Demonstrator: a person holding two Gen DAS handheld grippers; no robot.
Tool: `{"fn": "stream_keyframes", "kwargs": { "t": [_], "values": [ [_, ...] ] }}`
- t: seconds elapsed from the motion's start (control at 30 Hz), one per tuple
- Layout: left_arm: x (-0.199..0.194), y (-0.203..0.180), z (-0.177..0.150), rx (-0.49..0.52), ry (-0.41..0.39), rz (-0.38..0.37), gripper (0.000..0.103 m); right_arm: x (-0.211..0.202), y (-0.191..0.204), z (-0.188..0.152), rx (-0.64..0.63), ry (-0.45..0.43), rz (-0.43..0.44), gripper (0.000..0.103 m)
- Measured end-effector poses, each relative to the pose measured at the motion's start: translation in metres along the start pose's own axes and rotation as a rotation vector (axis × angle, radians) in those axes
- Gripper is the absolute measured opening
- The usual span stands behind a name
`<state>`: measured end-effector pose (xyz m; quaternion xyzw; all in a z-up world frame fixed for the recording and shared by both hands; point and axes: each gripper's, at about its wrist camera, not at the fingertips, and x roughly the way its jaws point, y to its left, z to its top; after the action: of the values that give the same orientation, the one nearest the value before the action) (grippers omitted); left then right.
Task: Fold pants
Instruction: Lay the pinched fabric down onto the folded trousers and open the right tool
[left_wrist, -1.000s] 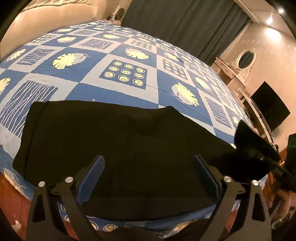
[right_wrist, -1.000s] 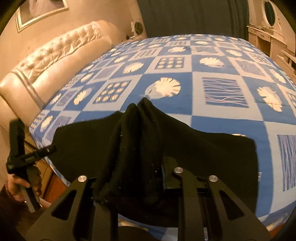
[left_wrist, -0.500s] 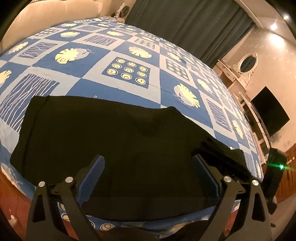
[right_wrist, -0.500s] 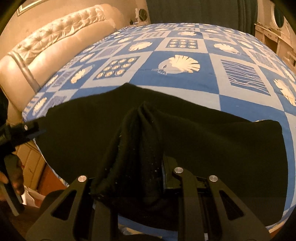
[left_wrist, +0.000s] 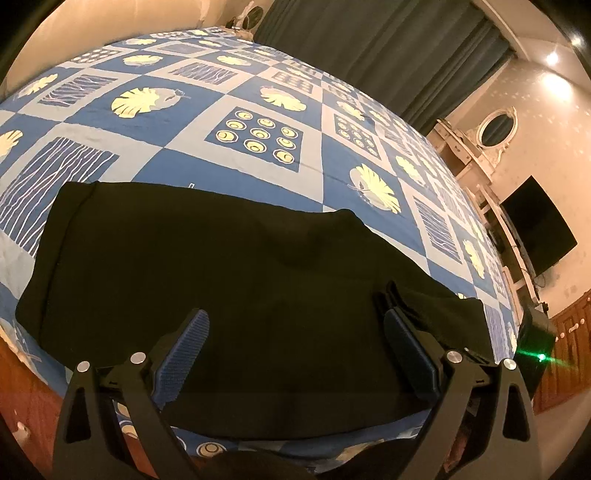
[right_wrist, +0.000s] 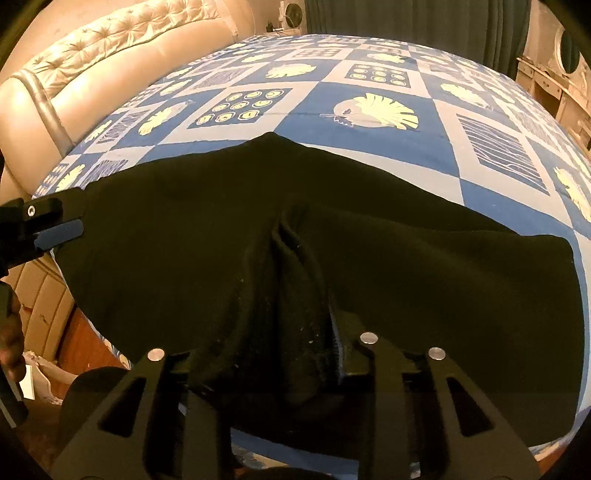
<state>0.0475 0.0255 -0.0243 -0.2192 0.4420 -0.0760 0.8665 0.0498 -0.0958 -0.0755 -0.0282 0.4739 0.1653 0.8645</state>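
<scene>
Black pants (left_wrist: 229, 280) lie spread along the near edge of the bed; in the right wrist view the pants (right_wrist: 424, 266) fill the middle. My left gripper (left_wrist: 295, 354) is open and empty, its blue pads just above the cloth. My right gripper (right_wrist: 284, 332) is shut on a bunched fold of the pants, low over the bed. The right gripper also shows at the cloth's right end in the left wrist view (left_wrist: 391, 295). The left gripper shows at the left edge of the right wrist view (right_wrist: 40, 225).
The bed has a blue and white patterned cover (left_wrist: 258, 136) and a tufted cream headboard (right_wrist: 110, 40). A dressing table with an oval mirror (left_wrist: 495, 129), a dark TV (left_wrist: 535, 229) and curtains (left_wrist: 369, 44) stand beyond. Wooden floor (right_wrist: 85, 343) lies below the bed edge.
My right gripper has lowered its held fold of pants down onto the bed, flattening the cloth. The left gripper has stayed open and shifted slightly over the pants.
</scene>
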Motion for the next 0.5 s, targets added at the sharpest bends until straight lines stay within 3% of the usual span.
{"fn": "stream_keyframes", "kwargs": {
  "t": [0.5],
  "values": [
    [0.001, 0.002, -0.002, -0.009, 0.008, 0.007, 0.095, -0.004, 0.031, -0.006, -0.041, 0.006, 0.062, 0.051]
  ]
}}
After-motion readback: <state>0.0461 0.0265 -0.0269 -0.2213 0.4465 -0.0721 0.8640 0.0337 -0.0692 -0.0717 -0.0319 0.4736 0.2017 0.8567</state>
